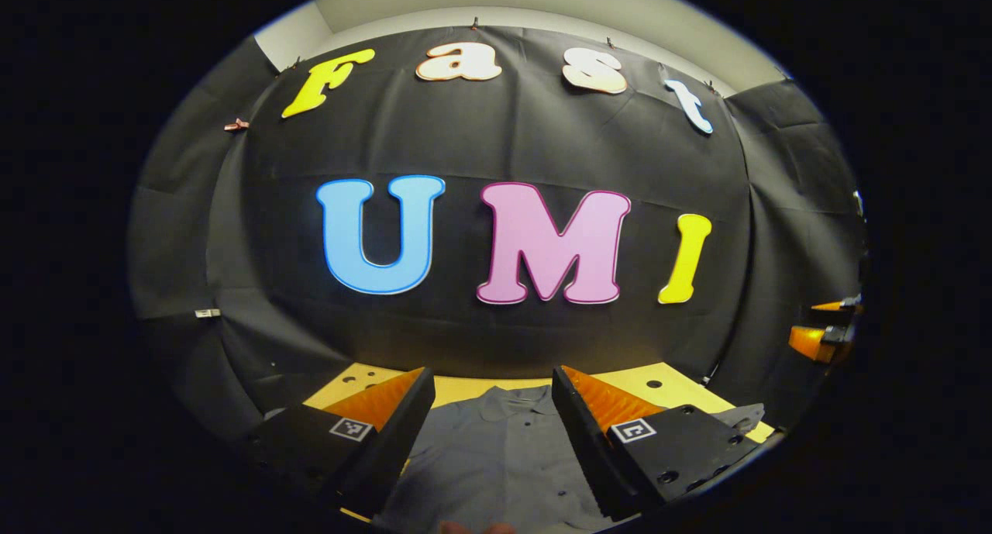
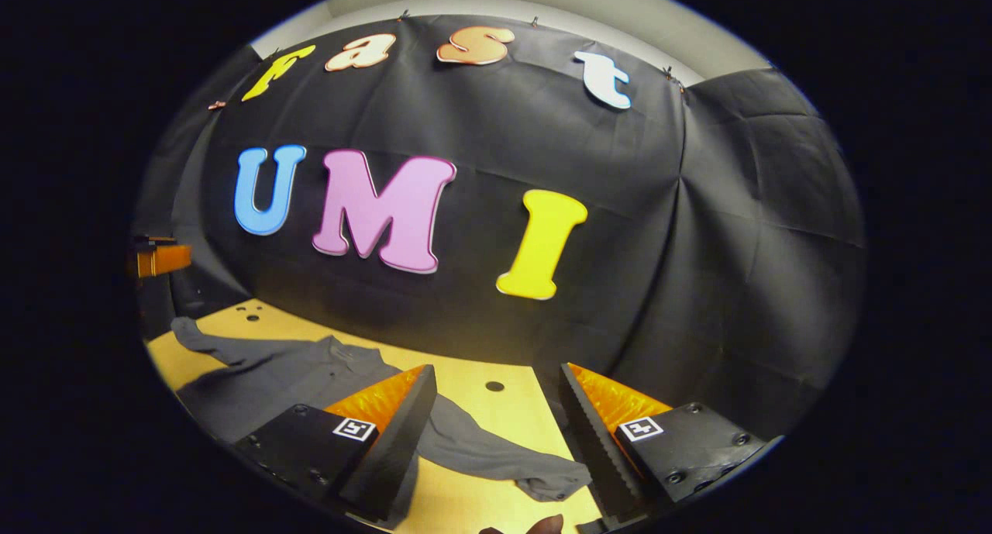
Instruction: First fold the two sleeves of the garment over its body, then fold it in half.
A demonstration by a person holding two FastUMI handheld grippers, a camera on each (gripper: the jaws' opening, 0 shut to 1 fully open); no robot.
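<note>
Above the near edge of the yellow wooden tabletop, the left gripper is hovering with its jaws standing wide apart, gripping nothing. Between its fingers, in the left gripper view, the grey long-sleeved collared shirt is lying flat, collar pointing to the far side toward the black cloth wall, button placket running near-to-far.

The right gripper is likewise hanging spread wide and holding nothing, over the table's right part. In the right gripper view the shirt is lying to the left, one sleeve stretching out rightward across the tabletop, its cuff ending just beside the right finger; whether they are touching I cannot tell. The other sleeve is reaching toward the far left. Long axis of the sleeves is running left-to-right. Both sleeves are lying unfolded.
</note>
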